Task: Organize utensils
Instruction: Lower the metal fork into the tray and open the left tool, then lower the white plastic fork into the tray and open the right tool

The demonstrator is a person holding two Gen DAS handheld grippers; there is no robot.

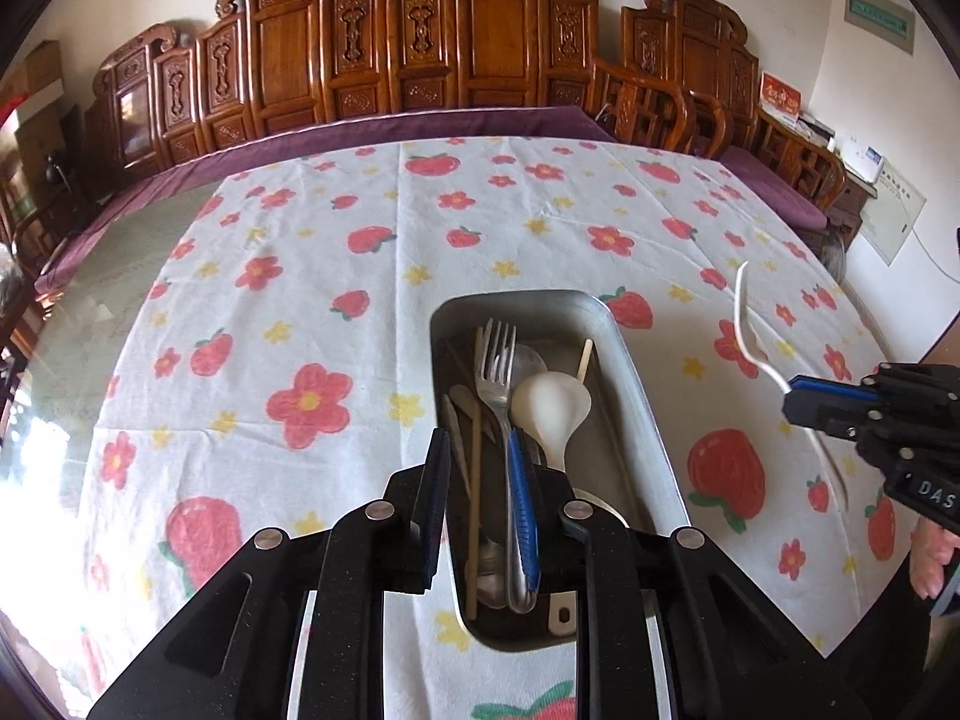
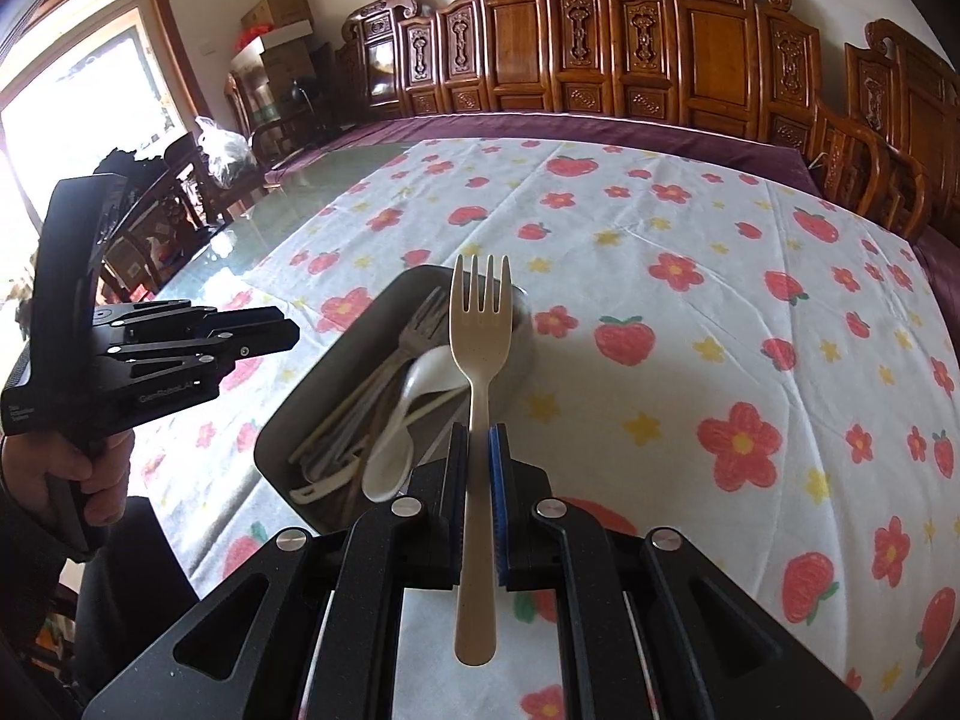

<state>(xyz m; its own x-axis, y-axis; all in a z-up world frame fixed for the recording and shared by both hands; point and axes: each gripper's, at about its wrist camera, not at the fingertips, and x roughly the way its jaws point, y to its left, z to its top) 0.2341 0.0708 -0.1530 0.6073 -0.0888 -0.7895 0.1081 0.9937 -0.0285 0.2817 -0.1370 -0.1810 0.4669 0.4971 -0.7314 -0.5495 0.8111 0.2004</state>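
So the right gripper (image 2: 478, 441) has its two pads pinched tight on the handle of a beige plastic fork (image 2: 480, 360). The tines point up and away from the camera, and the handle end sticks back between the finger mounts. From the left wrist view you see that same fork side-on, curving up out of the jaws, off to the right of the tray and clear of the cloth.

The left gripper (image 1: 480, 468) has its fingers a little apart with nothing pressed between them. It hangs right over the near end of the metal tray (image 1: 636, 372). The fork handle and sticks you see in the gap are lying down in the tray, not gripped.

The tray sits on the flowered tablecloth (image 1: 300, 276), long side running away from the left camera. Inside it there's a metal fork (image 1: 495, 360) with tines at the far end, a white soup spoon (image 1: 555, 405) just beside it, some chopsticks (image 1: 474, 462) along the left wall, and a few more pale utensils jumbled underneath.

A hand (image 2: 90, 474) grips the left gripper's handle at the left edge of the right wrist view. Carved wooden chairs (image 1: 480, 48) line the far side of the table.
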